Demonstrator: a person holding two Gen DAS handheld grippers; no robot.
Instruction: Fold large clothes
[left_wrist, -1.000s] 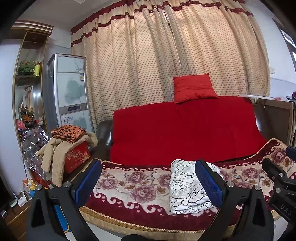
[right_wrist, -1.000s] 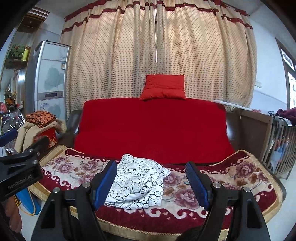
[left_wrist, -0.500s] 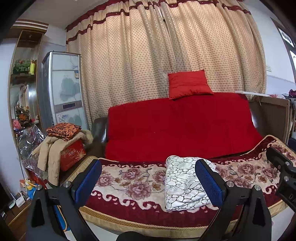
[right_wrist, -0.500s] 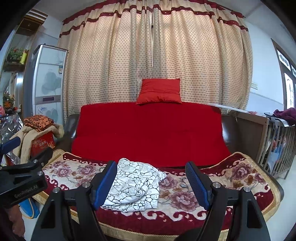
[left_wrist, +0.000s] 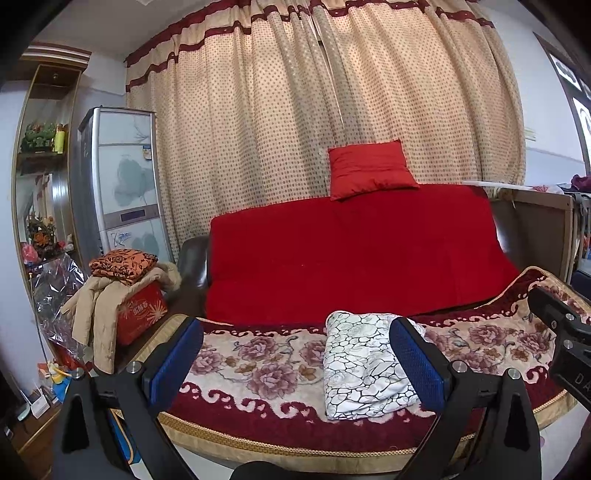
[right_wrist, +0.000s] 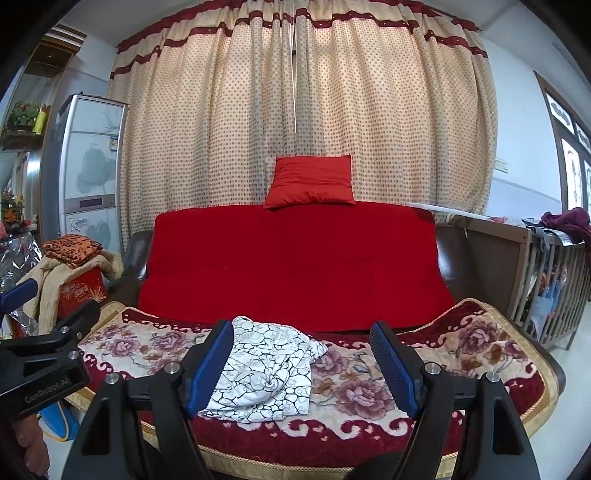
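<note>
- Folded garment (left_wrist: 364, 363), white with a black crackle print: it lies on the floral seat cover (left_wrist: 266, 362) of the sofa (left_wrist: 354, 258), near the front edge of the seat and right of centre in the left wrist view.
- From the right wrist view the same garment (right_wrist: 266, 373) sits left of centre, with a bunched, rumpled face turned toward you and one corner sticking out to the right.
- Your left tongs (left_wrist: 295, 363) stand wide apart. Nothing is between the blue pads (left_wrist: 415, 363), and they hang short of the sofa's near edge, touching no cloth.
- Your right tongs (right_wrist: 303, 365) are likewise spread wide and carry nothing; the left pad overlaps the garment only in line of sight, well apart from it.
- The right tongs' body shows at the right edge of the left view, and the left tongs' body, lettered "GenRobot.AI", shows at the left edge of the right view.
- A red throw covers the sofa back, and a red cushion (left_wrist: 371, 170) rests on its top edge against the dotted curtain (left_wrist: 295, 129).
- Left of the sofa you have a red box (left_wrist: 142, 312) draped with a beige coat (left_wrist: 107, 310), and an orange patterned cloth (left_wrist: 123, 266) folded on top.
- A tall air-conditioner unit (left_wrist: 118, 184) stands far left beside the curtain.
- A slatted wooden crib (right_wrist: 550, 288) stands at the right, with a dark red cloth on its rail.
</note>
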